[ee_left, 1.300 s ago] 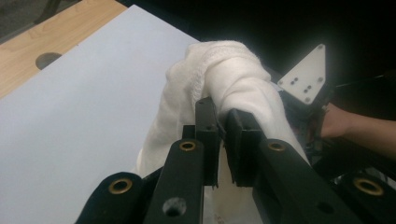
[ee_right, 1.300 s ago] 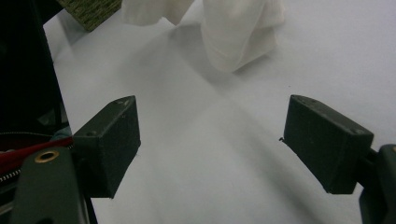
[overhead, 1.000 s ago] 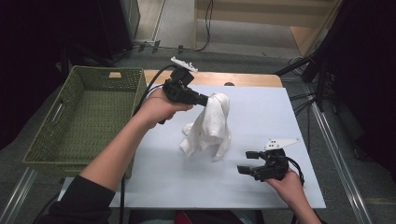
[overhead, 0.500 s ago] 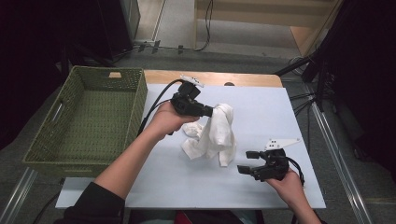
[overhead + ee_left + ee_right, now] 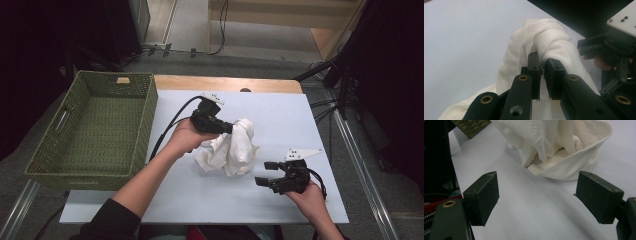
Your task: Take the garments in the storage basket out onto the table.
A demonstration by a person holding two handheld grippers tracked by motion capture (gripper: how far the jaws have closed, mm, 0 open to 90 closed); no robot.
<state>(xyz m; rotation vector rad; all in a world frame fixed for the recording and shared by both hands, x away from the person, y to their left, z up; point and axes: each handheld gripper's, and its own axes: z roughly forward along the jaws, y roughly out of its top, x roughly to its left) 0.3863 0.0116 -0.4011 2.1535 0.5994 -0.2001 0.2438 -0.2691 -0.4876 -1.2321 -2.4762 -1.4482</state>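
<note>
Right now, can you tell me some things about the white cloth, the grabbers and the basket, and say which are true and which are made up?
1. The left gripper is pinching the white cloth. True.
2. The right gripper holds the cloth too. False: its jaws stand wide open on the white table sheet, apart from the cloth.
3. The cloth lies inside the green woven basket. False: the cloth is on the sheet, beside the basket.
4. The basket sits at the left of the table. True.
5. Part of the cloth rests bunched on the sheet. True.
</note>
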